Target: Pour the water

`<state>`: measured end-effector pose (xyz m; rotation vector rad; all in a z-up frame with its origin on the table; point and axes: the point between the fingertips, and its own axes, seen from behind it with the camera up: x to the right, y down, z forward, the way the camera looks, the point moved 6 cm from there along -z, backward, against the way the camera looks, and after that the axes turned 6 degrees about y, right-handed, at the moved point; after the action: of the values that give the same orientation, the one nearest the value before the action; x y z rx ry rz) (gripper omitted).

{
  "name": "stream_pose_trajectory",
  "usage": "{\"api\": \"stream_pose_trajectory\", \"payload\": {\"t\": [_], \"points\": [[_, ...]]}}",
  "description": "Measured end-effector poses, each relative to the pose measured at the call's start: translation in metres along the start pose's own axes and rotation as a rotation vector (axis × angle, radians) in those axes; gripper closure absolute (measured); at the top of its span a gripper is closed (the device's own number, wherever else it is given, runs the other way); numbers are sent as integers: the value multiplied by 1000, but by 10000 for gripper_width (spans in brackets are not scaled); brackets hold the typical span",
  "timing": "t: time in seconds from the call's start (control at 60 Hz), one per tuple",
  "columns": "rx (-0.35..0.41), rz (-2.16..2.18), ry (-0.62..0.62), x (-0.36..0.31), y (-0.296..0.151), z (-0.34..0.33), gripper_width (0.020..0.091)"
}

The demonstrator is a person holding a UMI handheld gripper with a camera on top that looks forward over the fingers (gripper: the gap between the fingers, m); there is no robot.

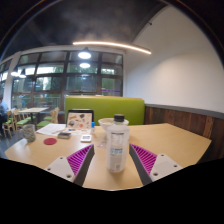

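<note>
Gripper point(113, 160) with fingers spread apart, the clear bottle point(118, 143) standing upright on the wooden table point(170, 138) between the purple pads point(146, 157) (gaps show at either side), a white bowl point(112, 124) at twelve o'clock beyond it; closing squarely at mid-body should prevent tipping.

Hand-held gripper point(112, 160) with two pale fingers, each with a ridged magenta pad point(79, 158) on its inner face

Bottle point(118, 143) blocks path between fingers; bowl point(113, 125) behind; tabletop point(175, 140) right side open.
</note>
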<state>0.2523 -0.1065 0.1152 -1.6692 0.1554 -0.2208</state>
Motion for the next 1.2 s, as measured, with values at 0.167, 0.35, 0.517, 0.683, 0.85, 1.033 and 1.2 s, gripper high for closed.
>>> {"api": "stream_pose_trajectory", "payload": {"t": [0.167,0.35,0.517,0.683,0.85,1.033,1.2], "points": [[57,-8,-2,8,-5,74,304],[71,61,-14,3,6,117,570],[92,76,0,4,6,119,587],[95,53,33,2,5,118,674],[95,-156,84,-40,-34,103,701],[218,-643,58,-182,-130,91,702],[394,-1273,53,-323,-156,100,701]]}}
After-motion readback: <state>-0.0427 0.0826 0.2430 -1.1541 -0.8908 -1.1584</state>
